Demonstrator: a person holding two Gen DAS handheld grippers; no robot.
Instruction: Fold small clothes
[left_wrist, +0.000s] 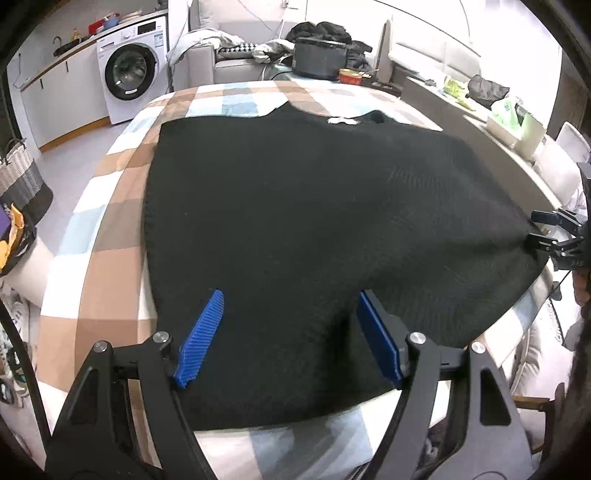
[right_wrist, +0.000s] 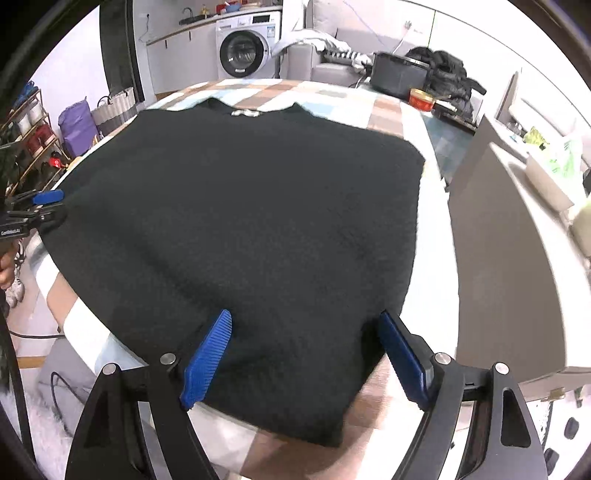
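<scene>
Black knit garment (left_wrist: 295, 229) lies spread flat on the table (left_wrist: 110, 229), which is draped in a checked cloth of tan, white and pale blue — its neckline with a white label (left_wrist: 342, 120) at the far edge. Left tool (left_wrist: 288, 336) hovers over the near hem, blue pads wide apart, gripping nothing. Right tool (right_wrist: 303, 354) likewise stands wide open above the near right corner — empty. Washing machine (left_wrist: 131, 70) stands beyond.
</scene>
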